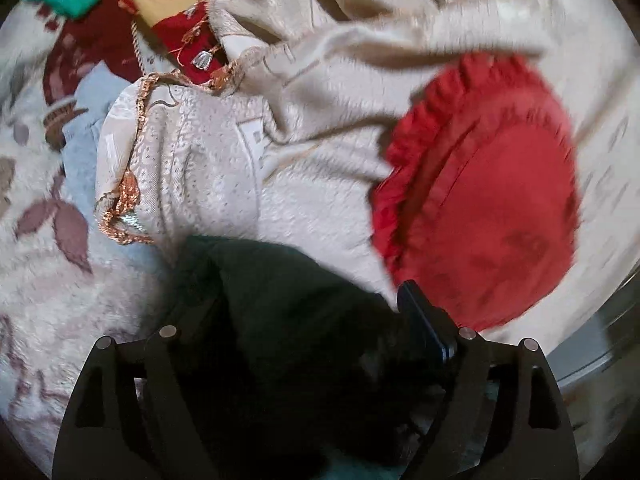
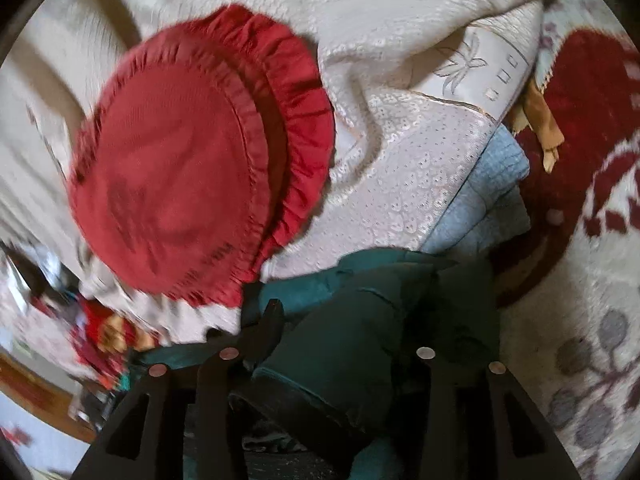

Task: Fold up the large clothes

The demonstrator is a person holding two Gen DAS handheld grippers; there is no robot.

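Note:
A dark green garment fills the space between the fingers of my left gripper, which is shut on it; the right fingertip shows, the left one is hidden by cloth. The same garment is bunched in my right gripper, which is shut on it; its left fingertip pokes out above the cloth. Both grippers hold the garment in front of a cream sofa.
A round red frilled cushion lies on the sofa's cream patterned cover. A light blue cloth hangs at the sofa edge. A cream and maroon floral carpet covers the floor.

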